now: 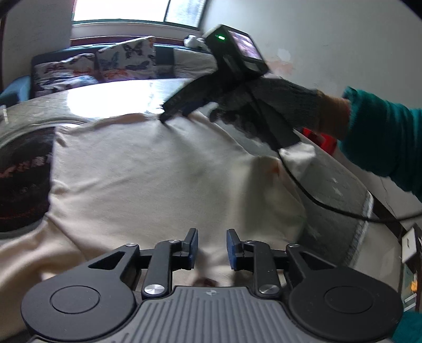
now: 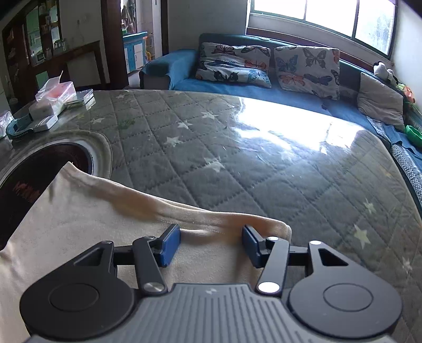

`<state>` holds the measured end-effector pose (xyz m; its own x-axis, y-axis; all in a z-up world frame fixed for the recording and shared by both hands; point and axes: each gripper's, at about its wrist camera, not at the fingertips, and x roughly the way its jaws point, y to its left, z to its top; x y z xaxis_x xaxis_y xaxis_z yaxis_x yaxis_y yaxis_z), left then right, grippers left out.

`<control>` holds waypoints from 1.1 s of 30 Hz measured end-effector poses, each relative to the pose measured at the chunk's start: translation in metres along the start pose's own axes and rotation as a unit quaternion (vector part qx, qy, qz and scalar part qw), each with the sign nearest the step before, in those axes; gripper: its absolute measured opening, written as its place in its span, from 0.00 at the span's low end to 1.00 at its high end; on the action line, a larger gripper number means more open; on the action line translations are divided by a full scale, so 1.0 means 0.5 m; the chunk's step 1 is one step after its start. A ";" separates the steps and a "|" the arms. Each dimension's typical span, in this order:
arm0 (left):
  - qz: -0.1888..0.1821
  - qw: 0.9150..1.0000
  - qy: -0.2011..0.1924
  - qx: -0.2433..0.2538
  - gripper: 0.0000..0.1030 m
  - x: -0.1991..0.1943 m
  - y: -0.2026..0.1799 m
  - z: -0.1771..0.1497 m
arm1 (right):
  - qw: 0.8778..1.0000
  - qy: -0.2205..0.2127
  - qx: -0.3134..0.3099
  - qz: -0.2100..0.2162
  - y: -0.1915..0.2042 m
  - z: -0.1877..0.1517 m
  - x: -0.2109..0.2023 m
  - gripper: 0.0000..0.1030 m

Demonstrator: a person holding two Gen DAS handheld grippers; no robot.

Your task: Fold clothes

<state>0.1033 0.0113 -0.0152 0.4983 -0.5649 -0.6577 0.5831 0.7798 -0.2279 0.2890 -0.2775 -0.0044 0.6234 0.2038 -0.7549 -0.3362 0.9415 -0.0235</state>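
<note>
A wide table (image 2: 263, 163) fills the near ground, covered by a grey quilted cloth with pale stars under a glossy sheet that mirrors the daylight. A dark round opening (image 2: 39, 174) sits at its left. Beyond it runs a blue sofa (image 2: 237, 89) with two butterfly-print cushions (image 2: 307, 70) and a grey cushion (image 2: 381, 101) to the right. Above the sofa a broad window (image 2: 324, 15) shines brightly. At far left stand dark wooden shelves (image 2: 34, 39) and a doorway.

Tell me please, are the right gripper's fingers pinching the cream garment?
No, the right gripper stands open above the cream garment.
</note>
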 end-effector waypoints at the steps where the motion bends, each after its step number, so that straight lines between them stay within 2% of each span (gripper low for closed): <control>1: 0.008 1.000 -0.003 -0.002 0.25 -0.001 0.005 0.003 | 1.000 -0.001 -0.004 0.001 0.002 0.002 -0.004 0.51; 5: 0.046 0.999 -0.011 -0.023 0.25 -0.001 0.032 0.012 | 1.000 -0.008 -0.014 0.015 0.007 -0.003 -0.041 0.51; 8: 0.068 0.997 -0.005 -0.037 0.25 -0.002 0.053 0.014 | 0.998 -0.016 -0.038 0.036 0.019 -0.041 -0.116 0.51; 10: 0.075 0.996 -0.005 -0.042 0.25 -0.007 0.057 0.014 | 0.998 -0.025 -0.056 0.032 0.026 -0.078 -0.168 0.51; 14: 0.056 0.998 -0.017 -0.027 0.25 -0.023 0.021 0.020 | 0.999 -0.039 -0.033 -0.016 -0.011 -0.159 -0.255 0.48; 16: 0.040 0.999 -0.018 -0.008 0.25 -0.020 -0.007 0.021 | 0.998 -0.038 0.000 -0.054 -0.055 -0.197 -0.283 0.41; 19: 0.013 1.000 -0.012 0.015 0.25 -0.008 -0.051 0.018 | 0.993 -0.025 0.062 -0.100 -0.132 -0.247 -0.310 0.36; 23: -0.011 0.999 -0.001 0.038 0.28 0.006 -0.101 0.011 | 0.984 -0.016 0.102 -0.143 -0.199 -0.290 -0.318 0.36; 27: -0.026 0.998 0.001 0.057 0.29 0.010 -0.136 0.011 | 0.983 -0.028 0.120 -0.139 -0.230 -0.293 -0.302 0.36; 33: -0.032 0.997 -0.004 0.070 0.40 0.012 -0.164 0.021 | 0.983 -0.021 0.122 -0.139 -0.252 -0.275 -0.244 0.35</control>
<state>0.0653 -0.0589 0.0070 0.4610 -0.6151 -0.6396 0.6980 0.6965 -0.1667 0.1582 -0.4581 0.0005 0.6972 -0.0634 -0.7141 0.0270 0.9977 -0.0622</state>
